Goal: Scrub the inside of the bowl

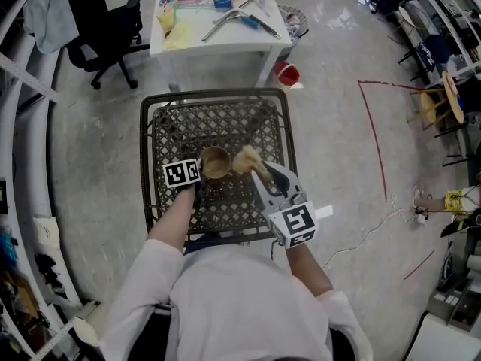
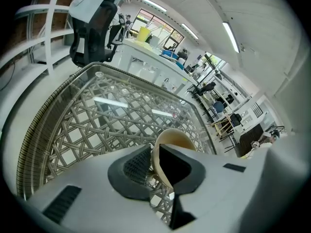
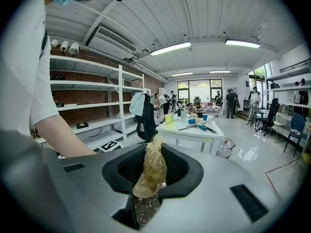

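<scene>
Wicker lattice in a dark frame makes up the bench [image 1: 144,173].

Head view: the tan bowl [image 1: 216,164] stands on the bench, and the fingers of the left gripper [image 1: 200,171] close over its left rim. The right gripper [image 1: 254,168] carries a straw-coloured fibre scrubber [image 1: 245,158] just beyond its fingers. The scrubber is beside the bowl's right rim and apparently not yet inside it.

Left gripper view: the fingers are nearly together and pinch the bowl's thin wall, one pad outside and one inside.

Right gripper view: the fingers clamp the scrubber's lower part, and its loose tuft stands out past the tips.

Risks, as judged:
- The rim pinch is small, so hard sideways scrubbing could twist the bowl out of the left fingers or tip it.
- The glassy bench top probably gives little friction, so a freed bowl may slide.
- The soft scrubber may bend or pull from the right fingers, letting the hard tips strike the bowl.
</scene>
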Demonstrator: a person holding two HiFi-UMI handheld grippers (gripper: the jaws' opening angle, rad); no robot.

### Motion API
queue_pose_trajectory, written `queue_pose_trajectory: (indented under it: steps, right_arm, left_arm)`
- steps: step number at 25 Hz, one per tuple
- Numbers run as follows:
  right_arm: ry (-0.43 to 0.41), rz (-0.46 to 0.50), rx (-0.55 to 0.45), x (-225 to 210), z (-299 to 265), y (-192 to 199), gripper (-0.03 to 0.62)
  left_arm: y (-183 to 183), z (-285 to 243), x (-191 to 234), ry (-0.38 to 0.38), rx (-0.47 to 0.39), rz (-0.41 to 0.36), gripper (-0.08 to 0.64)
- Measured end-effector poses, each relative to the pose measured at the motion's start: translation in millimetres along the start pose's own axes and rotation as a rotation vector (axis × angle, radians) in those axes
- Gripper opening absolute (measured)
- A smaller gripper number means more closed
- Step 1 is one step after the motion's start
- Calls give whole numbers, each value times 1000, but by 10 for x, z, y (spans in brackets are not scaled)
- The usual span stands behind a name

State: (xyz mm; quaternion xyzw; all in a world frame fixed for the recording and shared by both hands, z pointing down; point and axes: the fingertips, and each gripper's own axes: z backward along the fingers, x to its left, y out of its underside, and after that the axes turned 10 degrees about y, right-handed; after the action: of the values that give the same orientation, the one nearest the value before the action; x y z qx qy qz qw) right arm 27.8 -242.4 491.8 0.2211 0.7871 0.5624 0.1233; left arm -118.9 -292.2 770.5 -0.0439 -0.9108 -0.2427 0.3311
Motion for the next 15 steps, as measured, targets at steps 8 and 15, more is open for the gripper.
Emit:
queue_pose_trajectory:
  steps: [8, 15]
  right_arm:
    - [-7, 3, -26, 54, 146, -55, 100]
    - [-5, 14, -54, 99, 269, -112, 100]
  left_arm:
    - [-140, 203, -110, -14, -65, -61, 44]
    - [-382, 479, -416, 58, -191, -127, 43]
